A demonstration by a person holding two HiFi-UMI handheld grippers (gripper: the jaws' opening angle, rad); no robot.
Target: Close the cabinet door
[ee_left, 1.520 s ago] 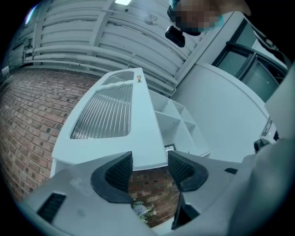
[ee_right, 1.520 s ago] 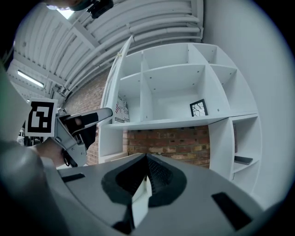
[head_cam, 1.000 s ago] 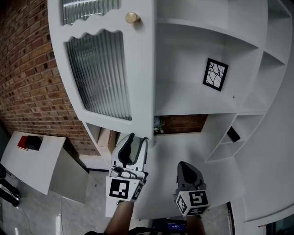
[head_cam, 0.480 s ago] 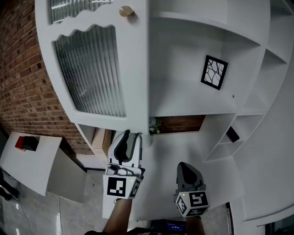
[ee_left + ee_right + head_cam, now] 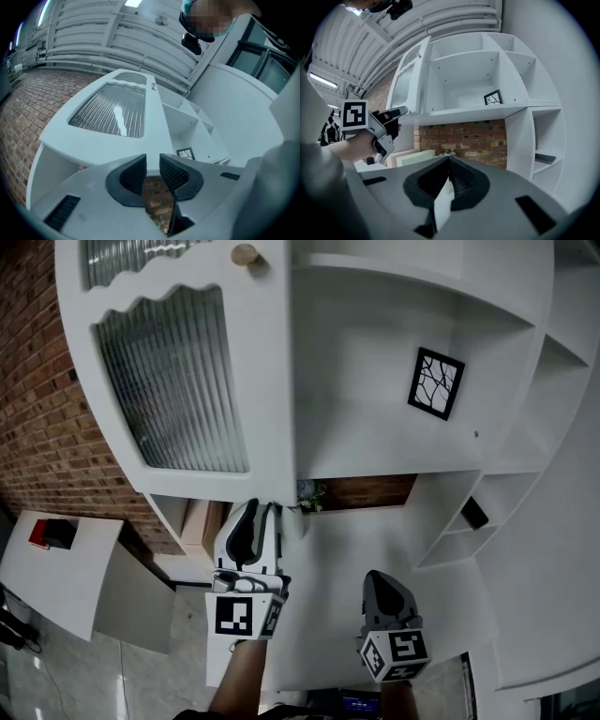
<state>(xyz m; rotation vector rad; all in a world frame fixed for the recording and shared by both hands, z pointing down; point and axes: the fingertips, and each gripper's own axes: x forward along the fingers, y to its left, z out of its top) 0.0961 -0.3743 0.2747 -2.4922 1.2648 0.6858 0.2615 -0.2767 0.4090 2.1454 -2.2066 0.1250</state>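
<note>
The white cabinet door with ribbed glass and a brass knob stands open, swung out from the left side of the empty shelf compartment. My left gripper points up at the door's lower free corner. Its jaws have just been closing and now stand a narrow gap apart. The door's bottom edge shows just past the tips, and I see no pad pressing on it. My right gripper hangs lower and to the right, shut and empty, away from the door.
A framed black-and-white picture leans at the back of the open compartment. A small plant sits below the shelf before a brick panel. A dark object lies on a right side shelf. Brick wall and a white table are at left.
The left gripper and the door's lower corner have shifted left in the head view. The left jaws have narrowed. The right gripper has hardly moved.
</note>
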